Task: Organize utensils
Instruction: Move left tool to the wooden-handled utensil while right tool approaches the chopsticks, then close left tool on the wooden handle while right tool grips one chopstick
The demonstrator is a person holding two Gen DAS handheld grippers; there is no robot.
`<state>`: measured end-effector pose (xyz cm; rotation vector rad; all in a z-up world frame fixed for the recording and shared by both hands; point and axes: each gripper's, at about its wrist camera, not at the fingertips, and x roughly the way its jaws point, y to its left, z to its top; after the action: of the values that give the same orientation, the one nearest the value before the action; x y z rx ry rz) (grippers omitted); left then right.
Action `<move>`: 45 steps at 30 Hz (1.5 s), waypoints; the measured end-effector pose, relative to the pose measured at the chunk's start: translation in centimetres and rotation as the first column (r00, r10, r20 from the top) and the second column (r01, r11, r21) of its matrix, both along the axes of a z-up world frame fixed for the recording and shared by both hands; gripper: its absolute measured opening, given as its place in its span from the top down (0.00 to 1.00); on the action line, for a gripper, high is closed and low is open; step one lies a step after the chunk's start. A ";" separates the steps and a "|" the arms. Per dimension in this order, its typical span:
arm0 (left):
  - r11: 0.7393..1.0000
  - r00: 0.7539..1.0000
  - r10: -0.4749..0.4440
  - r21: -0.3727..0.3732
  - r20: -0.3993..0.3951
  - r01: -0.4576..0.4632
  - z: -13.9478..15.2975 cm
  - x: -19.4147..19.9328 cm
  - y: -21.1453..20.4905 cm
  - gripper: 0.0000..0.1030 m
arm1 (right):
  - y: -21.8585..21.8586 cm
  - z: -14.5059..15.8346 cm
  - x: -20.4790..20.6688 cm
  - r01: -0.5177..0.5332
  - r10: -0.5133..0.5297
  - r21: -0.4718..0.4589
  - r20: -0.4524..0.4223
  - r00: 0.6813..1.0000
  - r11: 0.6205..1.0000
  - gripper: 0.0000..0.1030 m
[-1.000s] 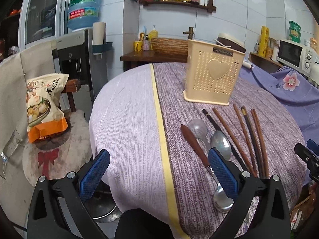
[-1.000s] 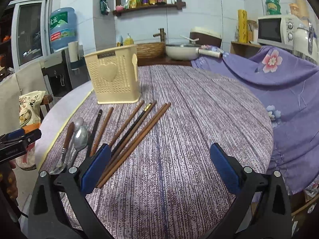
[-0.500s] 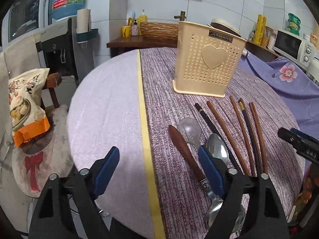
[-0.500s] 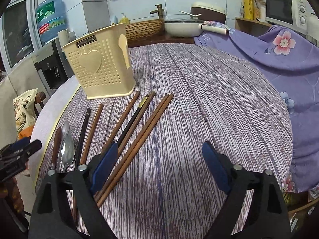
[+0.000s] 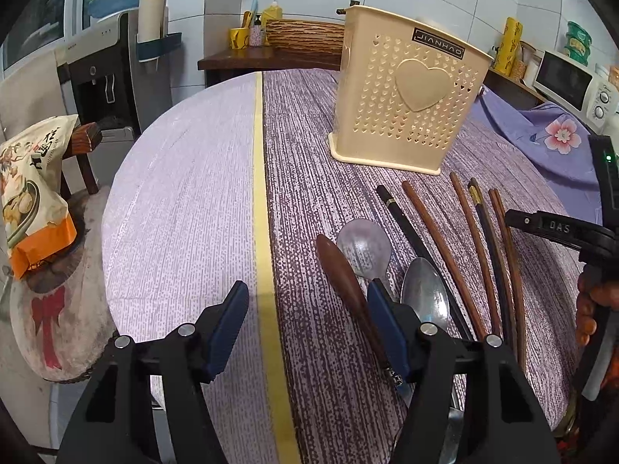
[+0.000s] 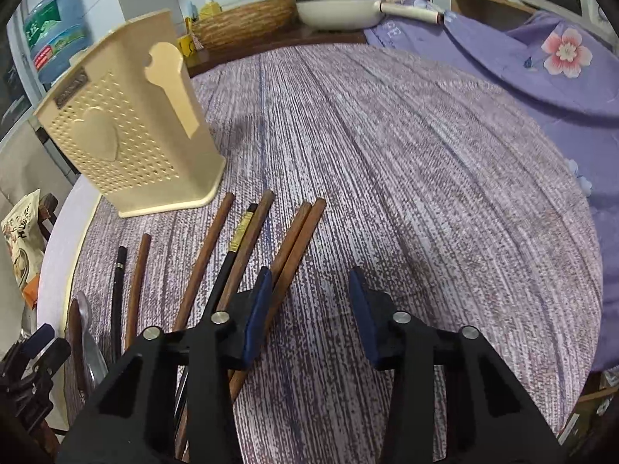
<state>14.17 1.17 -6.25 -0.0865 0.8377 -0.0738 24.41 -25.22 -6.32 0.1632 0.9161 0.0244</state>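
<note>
A cream perforated utensil holder (image 5: pixel 406 100) (image 6: pixel 127 143) stands on the round table. In front of it lie several brown and black chopsticks (image 5: pixel 441 247) (image 6: pixel 205 259), a clear spoon (image 5: pixel 363 247), a metal spoon (image 5: pixel 425 297) and a wooden-handled utensil (image 5: pixel 344 282). My left gripper (image 5: pixel 305 321) hangs low over the cloth, its jaws closing. The wooden handle lies between them, close to the right finger and untouched. My right gripper (image 6: pixel 309 309) is also closing over the rightmost pair of brown chopsticks (image 6: pixel 298 239), which run along its left finger; I see no pad pressing on them.
The table wears a purple striped cloth (image 6: pixel 425 178) with a yellow band (image 5: pixel 263 232). A chair with a snack bag (image 5: pixel 31 193) stands left of the table. Behind are a water dispenser (image 5: pixel 112 69), a counter with a basket (image 6: pixel 247 23) and a pan (image 6: pixel 340 7).
Both grippers have moved forward and down toward the utensils while their jaws narrowed. The right one shifted furthest, from open cloth to the rightmost chopsticks.
</note>
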 end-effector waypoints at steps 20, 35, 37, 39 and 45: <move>0.998 0.999 -0.013 0.054 -0.039 0.015 -0.6 0.9 -1.4 0.48 | 0.7 -0.1 3.9 -0.038 0.034 -0.078 -0.046 0.998 0.996 0.81; 0.997 0.994 -0.017 0.074 -0.105 0.025 -0.2 3.4 -2.2 0.73 | 1.1 -0.3 5.3 -0.052 0.047 -0.073 -0.071 0.996 0.996 0.88; 0.998 0.994 -0.015 0.059 -0.111 0.022 -0.2 3.7 -2.0 0.78 | 0.8 -0.3 5.2 -0.052 0.048 -0.054 -0.067 0.997 0.997 0.88; 0.999 0.993 -0.015 0.037 -0.118 0.019 -0.1 4.0 -1.8 0.79 | 0.5 -0.3 5.1 -0.047 0.045 -0.032 -0.066 0.997 0.998 0.88; 1.000 0.993 -0.019 -0.023 -0.116 0.017 -0.1 4.6 -1.5 0.82 | -0.5 -0.4 5.5 -0.048 0.053 0.078 -0.064 0.997 0.996 0.91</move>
<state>18.81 -0.32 -6.36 -0.1047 0.9546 -0.0956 29.86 -25.76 -6.77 0.2127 0.9859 0.1020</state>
